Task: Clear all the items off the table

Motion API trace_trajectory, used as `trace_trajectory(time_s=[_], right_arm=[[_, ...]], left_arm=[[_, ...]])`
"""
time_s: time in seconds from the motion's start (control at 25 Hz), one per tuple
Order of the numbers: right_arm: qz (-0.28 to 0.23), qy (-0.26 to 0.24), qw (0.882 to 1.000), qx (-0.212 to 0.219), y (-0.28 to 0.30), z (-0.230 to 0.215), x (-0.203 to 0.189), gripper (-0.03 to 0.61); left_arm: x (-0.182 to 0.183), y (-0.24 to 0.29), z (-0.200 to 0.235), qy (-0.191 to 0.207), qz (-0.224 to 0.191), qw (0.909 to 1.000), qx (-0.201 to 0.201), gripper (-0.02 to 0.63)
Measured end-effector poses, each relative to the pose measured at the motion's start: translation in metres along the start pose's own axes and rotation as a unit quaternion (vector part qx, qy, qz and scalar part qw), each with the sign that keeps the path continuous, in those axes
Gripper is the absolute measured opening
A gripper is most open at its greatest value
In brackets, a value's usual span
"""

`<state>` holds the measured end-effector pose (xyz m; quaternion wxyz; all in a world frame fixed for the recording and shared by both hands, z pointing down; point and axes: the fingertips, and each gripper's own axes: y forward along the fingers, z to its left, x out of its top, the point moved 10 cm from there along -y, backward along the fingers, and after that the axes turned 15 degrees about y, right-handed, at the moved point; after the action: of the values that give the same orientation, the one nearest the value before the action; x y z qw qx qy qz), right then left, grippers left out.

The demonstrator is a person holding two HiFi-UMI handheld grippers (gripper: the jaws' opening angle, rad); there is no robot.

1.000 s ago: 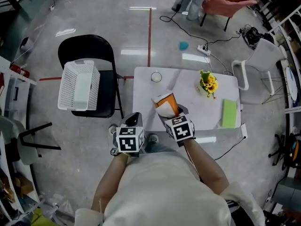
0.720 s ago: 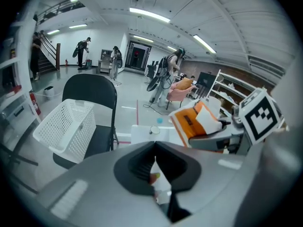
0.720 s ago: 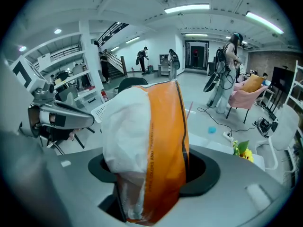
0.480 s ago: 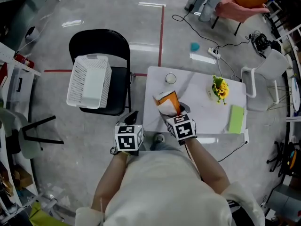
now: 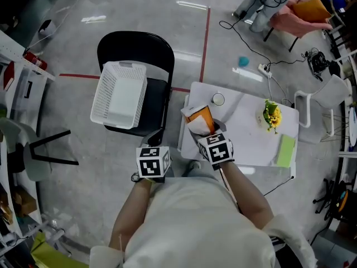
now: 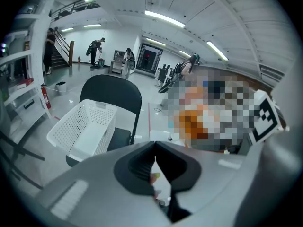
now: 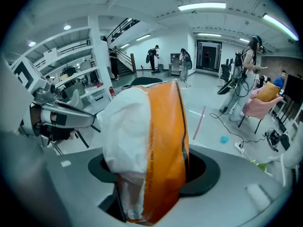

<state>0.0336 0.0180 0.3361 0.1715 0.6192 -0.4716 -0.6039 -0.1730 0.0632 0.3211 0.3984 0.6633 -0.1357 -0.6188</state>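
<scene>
The right gripper (image 5: 206,132) is clamped on the lower end of an orange-and-white snack bag (image 5: 197,118), held upright over the table's (image 5: 251,141) left edge, likely bound for the white basket (image 5: 120,94) at left, while the left gripper (image 5: 159,139) hangs nearby, jaws together and empty.

Looks like some kind of big open lab or test hall, definitely not a home. The floor (image 5: 67,149) is bare polished concrete with a red tape line (image 5: 206,38) marked on it, and a power strip (image 5: 264,70) and loose cables (image 5: 245,29) trail across it. Long strip lights (image 7: 202,6) hang overhead, and there's a staircase (image 7: 124,26) up to an upper level. White shelving racks (image 7: 78,79) line one wall beside a fire extinguisher (image 6: 45,97). The furniture is basic: a small white table (image 5: 245,149) and a black folding chair (image 5: 139,43). A few people (image 7: 152,56) stand around further back.
</scene>
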Motion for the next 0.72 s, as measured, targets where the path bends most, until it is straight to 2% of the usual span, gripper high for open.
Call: trace_trajectory(time_s=[0.72], right_arm=[[0.013, -0.030, 0.999, 0.030, 0.062, 0.084, 0.045, 0.330]], left_arm=[[-0.014, -0.017, 0.099, -0.037, 0.008, 0.9989, 0.026, 0.011]])
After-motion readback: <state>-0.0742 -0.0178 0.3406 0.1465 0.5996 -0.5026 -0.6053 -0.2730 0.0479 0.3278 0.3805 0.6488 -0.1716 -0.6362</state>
